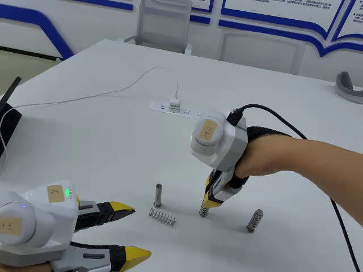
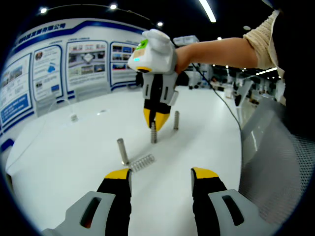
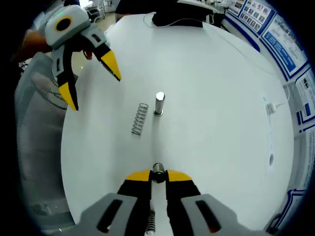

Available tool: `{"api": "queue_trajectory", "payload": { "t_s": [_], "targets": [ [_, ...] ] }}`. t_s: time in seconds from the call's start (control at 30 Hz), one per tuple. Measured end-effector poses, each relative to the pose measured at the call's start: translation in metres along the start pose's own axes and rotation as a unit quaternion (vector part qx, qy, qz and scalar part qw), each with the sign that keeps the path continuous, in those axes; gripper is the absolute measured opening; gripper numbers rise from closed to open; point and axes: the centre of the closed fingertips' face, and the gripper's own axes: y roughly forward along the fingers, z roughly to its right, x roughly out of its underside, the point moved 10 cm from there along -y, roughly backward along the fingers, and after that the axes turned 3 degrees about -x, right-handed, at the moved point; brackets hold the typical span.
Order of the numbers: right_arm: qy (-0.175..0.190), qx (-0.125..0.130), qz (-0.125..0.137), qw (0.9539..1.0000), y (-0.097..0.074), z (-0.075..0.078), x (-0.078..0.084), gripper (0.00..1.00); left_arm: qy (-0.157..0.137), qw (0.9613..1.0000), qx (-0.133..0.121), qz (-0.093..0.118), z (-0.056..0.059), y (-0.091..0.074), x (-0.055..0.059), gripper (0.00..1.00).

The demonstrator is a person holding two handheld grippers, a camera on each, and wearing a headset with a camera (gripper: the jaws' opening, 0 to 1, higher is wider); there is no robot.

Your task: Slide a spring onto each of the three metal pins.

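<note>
Three short metal pins stand upright on the white table (image 1: 102,141). The left pin (image 1: 158,194) (image 2: 122,151) (image 3: 159,103) is bare, and a loose spring (image 1: 162,216) (image 2: 142,162) (image 3: 140,118) lies flat beside it. My right gripper (image 1: 210,201) (image 2: 156,120) (image 3: 158,176) points down over the middle pin and is shut on the spring (image 1: 203,211) (image 2: 153,133) (image 3: 158,172) that sits on it. The right pin (image 1: 255,220) (image 2: 176,119) wears a spring. My left gripper (image 1: 135,232) (image 2: 161,173) (image 3: 88,73) hovers open and holds nothing, a short way in front of the loose spring.
A white power strip (image 1: 173,107) with a plug and a thin cable lies further back on the table. A dark object (image 1: 7,122) sits at the left edge, a grey object (image 1: 349,88) at the far right, and a chair (image 1: 164,22) stands behind the table.
</note>
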Motion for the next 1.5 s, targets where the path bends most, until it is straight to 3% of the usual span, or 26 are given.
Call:
{"api": "queue_trajectory", "payload": {
  "t_s": [0.7, 0.87, 1.03, 1.5],
  "targets": [
    [-0.002, 0.003, 0.015, 0.9999, 0.0, -0.002, 0.004, 0.18, 0.001, 1.0, -0.003, 0.0, -0.001, -0.001, -0.001, 0.49],
    [0.0, 0.013, 0.028, 0.9995, -0.006, -0.002, 0.001, 0.21, 0.001, 1.0, -0.002, 0.001, -0.001, 0.0, -0.001, 0.49],
    [-0.001, 0.019, 0.059, 0.9981, -0.01, -0.008, -0.013, 0.21, 0.002, 1.0, -0.001, 0.0, -0.001, 0.001, -0.002, 0.49],
    [0.003, -0.007, 0.078, 0.997, 0.02, -0.03, -0.03, 0.18, 0.0, 1.0, -0.002, -0.001, -0.002, 0.0, 0.001, 0.48]
  ]
}}
